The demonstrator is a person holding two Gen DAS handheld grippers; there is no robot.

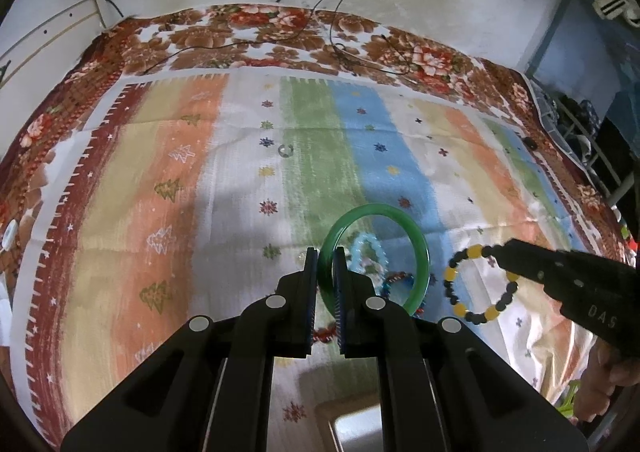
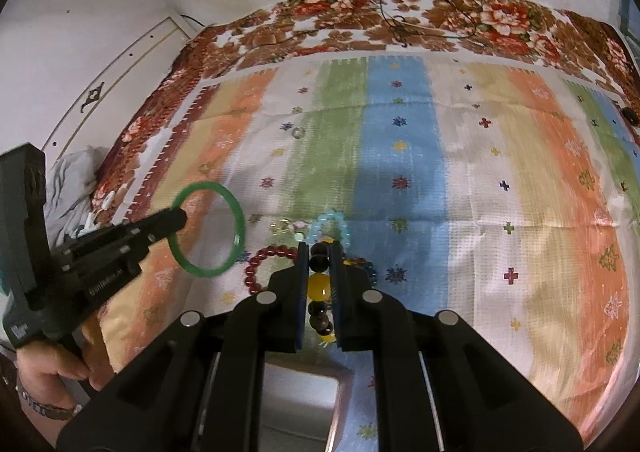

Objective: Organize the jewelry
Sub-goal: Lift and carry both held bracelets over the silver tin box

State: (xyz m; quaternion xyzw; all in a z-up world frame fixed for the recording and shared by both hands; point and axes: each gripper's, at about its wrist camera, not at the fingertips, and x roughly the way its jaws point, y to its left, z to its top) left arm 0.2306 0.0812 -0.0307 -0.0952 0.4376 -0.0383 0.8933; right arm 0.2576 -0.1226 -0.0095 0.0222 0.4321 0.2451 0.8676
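The left gripper (image 1: 328, 264) is clamped on a green bangle (image 1: 416, 248) and the right gripper (image 2: 319, 252) on a black-and-yellow bead bracelet (image 2: 319, 286), both lifted over more bracelets (image 2: 264, 264) near the cloth's (image 2: 520, 180) front edge.

Raised letters "DAS" read on the side of the right gripper (image 1: 502, 256) body, seen from the left wrist cam. On the left gripper (image 2: 178, 218), right wrist cam, a small white-lettered label runs along the body but is too blurred to read. No other legible text, nos. or brands on cloth or wall
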